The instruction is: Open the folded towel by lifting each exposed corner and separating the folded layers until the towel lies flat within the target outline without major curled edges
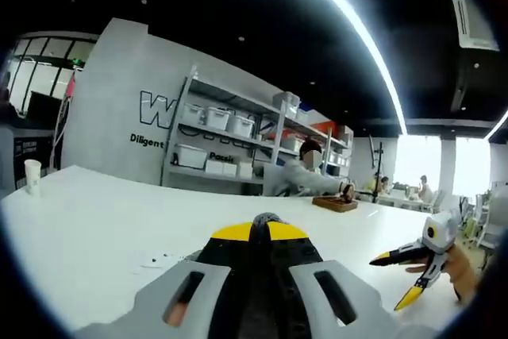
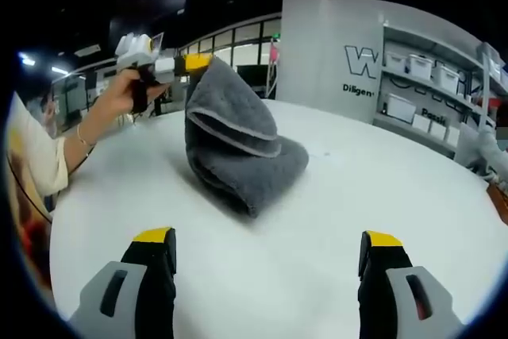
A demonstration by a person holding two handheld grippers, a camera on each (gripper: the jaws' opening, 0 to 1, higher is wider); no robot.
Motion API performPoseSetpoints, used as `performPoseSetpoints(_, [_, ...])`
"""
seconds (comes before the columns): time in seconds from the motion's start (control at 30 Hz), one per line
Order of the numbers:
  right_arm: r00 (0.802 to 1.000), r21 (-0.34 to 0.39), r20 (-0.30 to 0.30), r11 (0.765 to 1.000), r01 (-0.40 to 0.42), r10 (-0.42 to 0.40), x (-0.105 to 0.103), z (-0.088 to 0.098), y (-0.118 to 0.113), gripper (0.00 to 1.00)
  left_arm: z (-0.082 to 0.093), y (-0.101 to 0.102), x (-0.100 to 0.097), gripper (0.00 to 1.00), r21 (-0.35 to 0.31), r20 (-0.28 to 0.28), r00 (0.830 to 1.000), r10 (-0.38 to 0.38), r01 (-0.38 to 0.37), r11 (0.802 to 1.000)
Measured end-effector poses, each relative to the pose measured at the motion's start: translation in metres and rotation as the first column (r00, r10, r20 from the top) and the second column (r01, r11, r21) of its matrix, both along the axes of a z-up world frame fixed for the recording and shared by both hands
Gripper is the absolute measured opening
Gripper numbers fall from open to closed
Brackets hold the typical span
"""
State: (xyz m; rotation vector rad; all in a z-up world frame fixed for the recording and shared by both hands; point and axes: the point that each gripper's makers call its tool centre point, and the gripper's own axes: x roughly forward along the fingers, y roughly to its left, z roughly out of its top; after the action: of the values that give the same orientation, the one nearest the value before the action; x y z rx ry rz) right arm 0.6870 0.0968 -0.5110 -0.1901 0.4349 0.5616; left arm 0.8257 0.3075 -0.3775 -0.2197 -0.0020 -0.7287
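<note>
Left gripper view: low over white table [image 1: 95, 228], facing shelving [image 1: 230, 144]. Right gripper view: low, close to grey towel [image 2: 238, 148], facing across table [image 2: 333, 220]. Shared: tabletop, lettered wall [image 2: 333, 45], shelving.

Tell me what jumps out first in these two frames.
In the right gripper view, a thick grey terry towel, still folded, hangs from the left claw, which pinches its top corner so the bulk slumps onto the round white table. The right claw stands open in front of the towel, apart from it. In the left gripper view, grey shelving with white storage bins lines the far wall.
</note>
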Motion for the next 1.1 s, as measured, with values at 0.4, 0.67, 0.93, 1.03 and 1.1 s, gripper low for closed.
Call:
performPoseSetpoints(0.4, [1.0,-0.002,-0.009,1.0,0.002,-0.002,0.004,-0.003,-0.003,0.95,-0.031,0.057,-0.004,0.04,0.198,0.043,0.994,0.099,-0.106,0.975])
performPoseSetpoints(0.67, [1.0,-0.013,-0.015,1.0,-0.005,0.005,0.003,-0.005,-0.001,0.95,-0.065,0.092,-0.002,0.04,0.307,-0.001,0.99,0.144,-0.136,0.942])
performPoseSetpoints(0.93, [1.0,-0.022,-0.027,1.0,-0.01,0.009,0.003,-0.009,-0.001,0.95,-0.115,0.115,-0.003,0.04,0.526,-0.06,0.982,0.179,-0.121,0.842])
performPoseSetpoints(1.03, [0.999,-0.026,-0.031,1.0,-0.012,0.011,0.003,-0.01,0.0,0.95,-0.124,0.123,-0.003,0.04,0.527,-0.078,0.98,0.183,-0.116,0.842])
performPoseSetpoints(1.1, [0.999,-0.027,-0.032,1.0,-0.011,0.011,0.002,-0.011,0.0,0.95,-0.131,0.127,-0.005,0.04,0.546,-0.091,0.978,0.187,-0.108,0.831])
